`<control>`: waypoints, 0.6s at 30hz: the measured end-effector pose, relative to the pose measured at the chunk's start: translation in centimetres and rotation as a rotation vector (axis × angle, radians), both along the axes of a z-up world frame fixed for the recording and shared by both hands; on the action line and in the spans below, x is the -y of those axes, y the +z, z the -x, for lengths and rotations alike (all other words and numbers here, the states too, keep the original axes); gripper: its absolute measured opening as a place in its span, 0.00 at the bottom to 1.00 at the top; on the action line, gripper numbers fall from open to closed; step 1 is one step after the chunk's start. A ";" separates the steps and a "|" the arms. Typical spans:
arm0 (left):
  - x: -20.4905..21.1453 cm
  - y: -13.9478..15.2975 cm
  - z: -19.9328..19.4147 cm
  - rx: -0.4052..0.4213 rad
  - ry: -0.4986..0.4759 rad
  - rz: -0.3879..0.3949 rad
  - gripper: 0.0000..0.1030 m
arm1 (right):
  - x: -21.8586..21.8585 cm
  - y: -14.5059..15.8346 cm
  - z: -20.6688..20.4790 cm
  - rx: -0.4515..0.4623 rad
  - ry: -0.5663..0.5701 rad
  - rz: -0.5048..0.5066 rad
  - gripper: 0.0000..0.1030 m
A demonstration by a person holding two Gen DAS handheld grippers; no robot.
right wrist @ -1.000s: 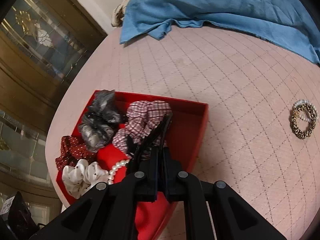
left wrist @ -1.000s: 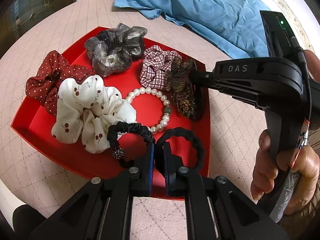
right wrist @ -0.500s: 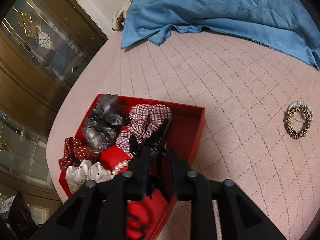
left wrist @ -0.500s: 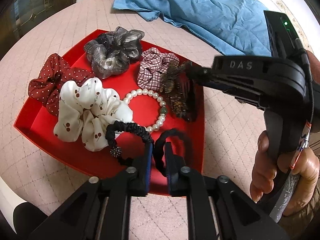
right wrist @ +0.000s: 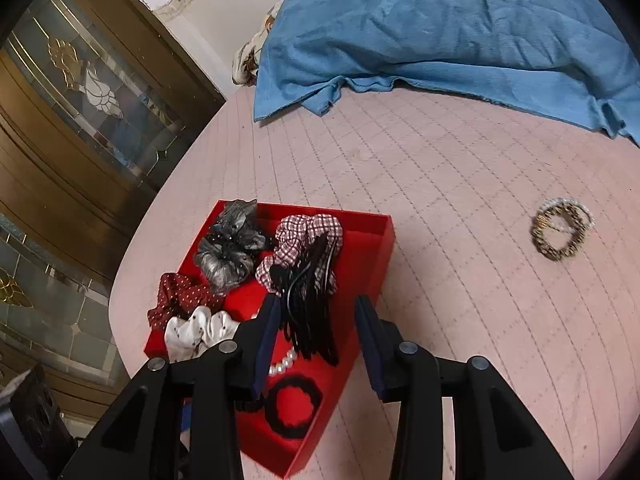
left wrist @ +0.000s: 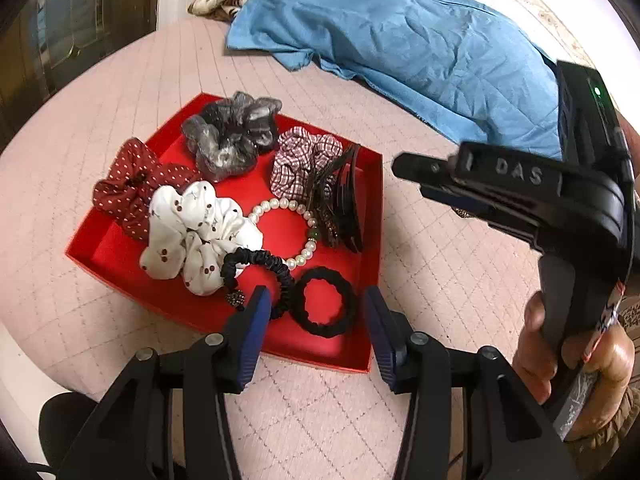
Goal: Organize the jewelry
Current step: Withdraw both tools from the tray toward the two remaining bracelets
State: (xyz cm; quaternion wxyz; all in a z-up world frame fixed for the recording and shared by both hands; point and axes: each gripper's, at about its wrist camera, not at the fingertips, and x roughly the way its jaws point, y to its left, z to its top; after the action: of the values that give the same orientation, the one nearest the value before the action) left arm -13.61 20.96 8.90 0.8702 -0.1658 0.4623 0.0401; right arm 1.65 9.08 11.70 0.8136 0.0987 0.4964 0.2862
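left gripper: jaws opening, nothing pinched; black hair tie framed between the pads but lying free on the floor of the red tray.
right gripper: jaws opening too, nothing gripped; dark hair clip below the gap, resting in the tray against the plaid scrunchie.
tray contents: grey scrunchie, dotted red scrunchie, cherry-print scrunchie, pearl bracelet, thin black tie with bead, all inside.
still outside: gold chain bracelets on the pink quilted surface, well apart from the tray, towards the blue cloth.
risk, snagging: open pads close over soft loops; likely to drag a tie or the clip out if lifted carelessly.
risk, tray: light cardboard, likely to slide or tip if nudged at the near wall.
risk, bracelets: loose stacked chains; a shallow pinch might catch only one and drop the rest.
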 end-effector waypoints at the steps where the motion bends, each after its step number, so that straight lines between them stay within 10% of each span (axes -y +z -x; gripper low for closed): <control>1: 0.1 0.2 0.0 0.004 0.002 -0.010 0.46 | 0.3 0.1 0.3 0.003 -0.002 -0.001 0.41; 18: 2.8 3.9 3.0 0.090 -0.003 -0.208 0.54 | 4.8 2.2 7.0 0.100 -0.022 0.053 0.46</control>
State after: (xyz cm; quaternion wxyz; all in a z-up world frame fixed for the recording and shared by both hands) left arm -16.66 18.15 12.81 0.9026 -0.0754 0.4163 0.0794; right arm -5.39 4.25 13.86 0.8428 0.0683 0.4614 0.2688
